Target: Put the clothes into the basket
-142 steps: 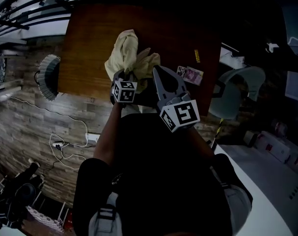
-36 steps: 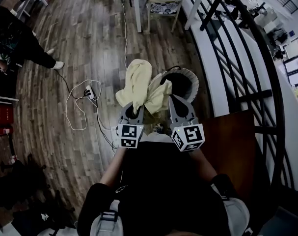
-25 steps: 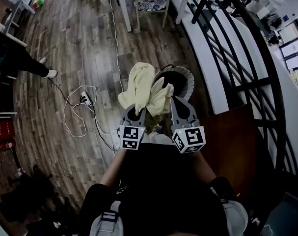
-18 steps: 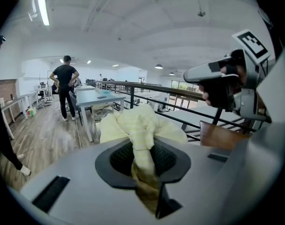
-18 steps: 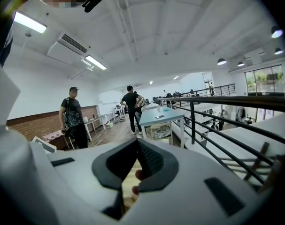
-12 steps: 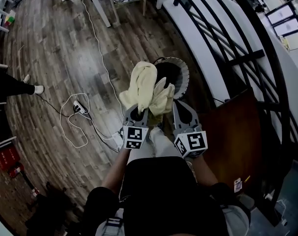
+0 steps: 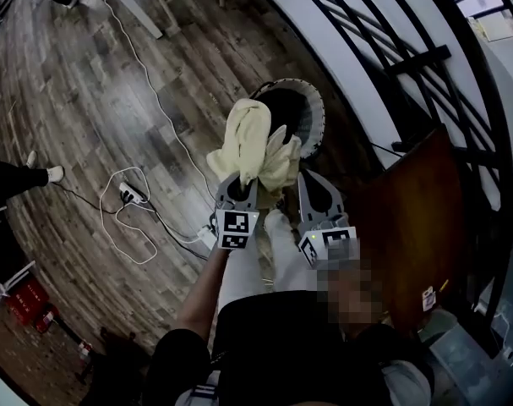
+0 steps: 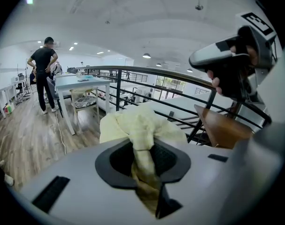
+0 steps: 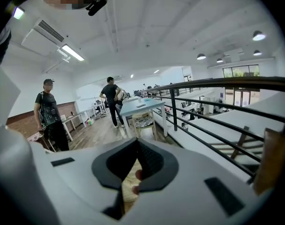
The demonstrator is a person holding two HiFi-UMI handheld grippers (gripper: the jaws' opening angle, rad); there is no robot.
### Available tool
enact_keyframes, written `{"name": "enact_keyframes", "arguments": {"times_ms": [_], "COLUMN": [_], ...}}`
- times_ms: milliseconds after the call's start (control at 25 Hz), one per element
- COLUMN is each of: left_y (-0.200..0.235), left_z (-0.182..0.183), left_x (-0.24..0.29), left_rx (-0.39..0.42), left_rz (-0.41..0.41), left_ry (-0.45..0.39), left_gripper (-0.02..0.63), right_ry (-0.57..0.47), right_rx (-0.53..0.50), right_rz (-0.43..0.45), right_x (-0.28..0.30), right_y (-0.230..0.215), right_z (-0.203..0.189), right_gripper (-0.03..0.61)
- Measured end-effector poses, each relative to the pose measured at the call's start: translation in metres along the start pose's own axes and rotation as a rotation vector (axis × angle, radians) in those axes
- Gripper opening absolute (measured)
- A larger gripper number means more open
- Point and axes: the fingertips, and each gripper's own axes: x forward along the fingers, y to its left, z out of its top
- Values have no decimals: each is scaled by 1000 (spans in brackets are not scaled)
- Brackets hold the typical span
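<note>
I have the left gripper (image 7: 239,186) fingers pinching a crumpled pale yellow cloth (image 7: 249,138) over the round woven basket's (image 7: 318,117) near rim; the right gripper (image 7: 313,180) fingers are pressed together, empty.

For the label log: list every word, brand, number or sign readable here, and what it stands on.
No text reads legibly.
Left cube on the left tongs, right cube on the right tongs: square marker patterns, no letters.
Small card on the brown table: too small to read.
The yellow cloth: no label shows.
</note>
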Motion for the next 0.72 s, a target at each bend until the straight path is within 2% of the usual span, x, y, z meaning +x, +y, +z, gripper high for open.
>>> {"name": "enact_keyframes", "arguments": {"times_ms": [240, 440, 600, 720], "left_y": [-2, -1, -3, 2], "left_z": [-51, -87, -123, -137], "left_x": [37, 75, 97, 113], "left_rx": [-3, 6, 19, 31], "left_rz": [-33, -43, -58, -59], "left_ry": [63, 73, 113, 123], "left_gripper": [78, 78, 78, 78], "right_ry": [32, 45, 79, 96], "right_rx": [42, 36, 43, 44], "right_rz": [-54, -63, -67, -69], "right_x": [16, 36, 46, 54], "right_y": [-15, -26, -30, -34], "right_z": [-38, -70, -102, -121], "right_gripper": [9, 9, 9, 9]}}
